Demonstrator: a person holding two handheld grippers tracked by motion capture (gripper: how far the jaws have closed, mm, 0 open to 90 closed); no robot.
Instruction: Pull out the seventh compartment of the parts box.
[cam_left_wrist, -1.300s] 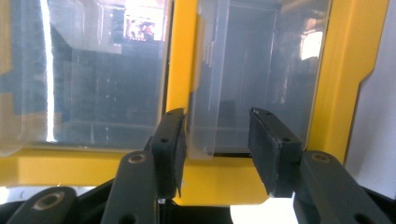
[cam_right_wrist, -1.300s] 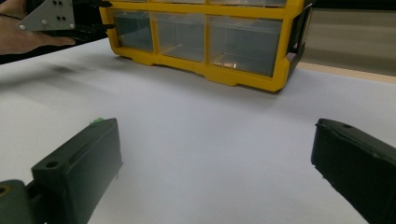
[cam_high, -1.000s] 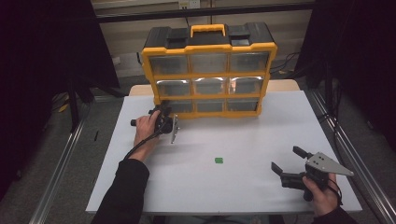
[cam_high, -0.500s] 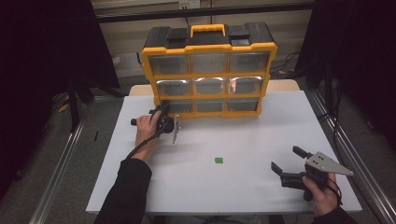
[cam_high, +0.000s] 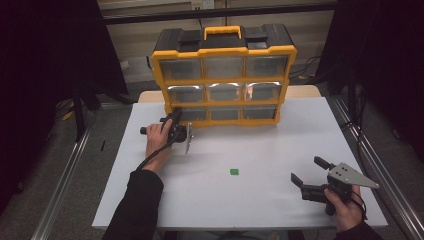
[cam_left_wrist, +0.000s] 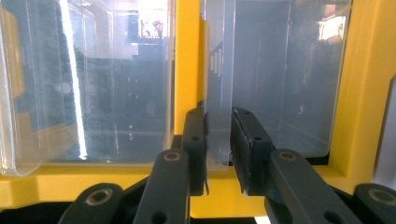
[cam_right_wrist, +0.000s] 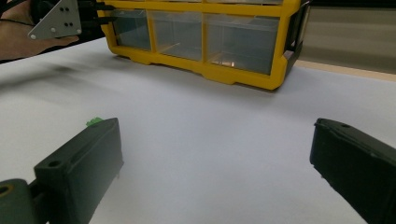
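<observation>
Dark room around me, black curtains (cam_high: 45, 60) at sides. White table (cam_high: 260, 150). Yellow organizer (cam_high: 223, 75) at far edge. My left gripper (cam_left_wrist: 218, 154) clamped on clear drawer (cam_left_wrist: 219, 93) wall, bottom-left row. Right gripper (cam_high: 311, 175) spread wide, near edge. Small green piece (cam_high: 233, 171) mid-table.

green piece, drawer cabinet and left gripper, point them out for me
green piece (cam_high: 234, 171), high view, its top face
drawer cabinet (cam_high: 223, 51), high view, the yellow top rail
left gripper (cam_left_wrist: 218, 154), left gripper view, between the jaw tips, at the clear drawer edge they pinch
</observation>
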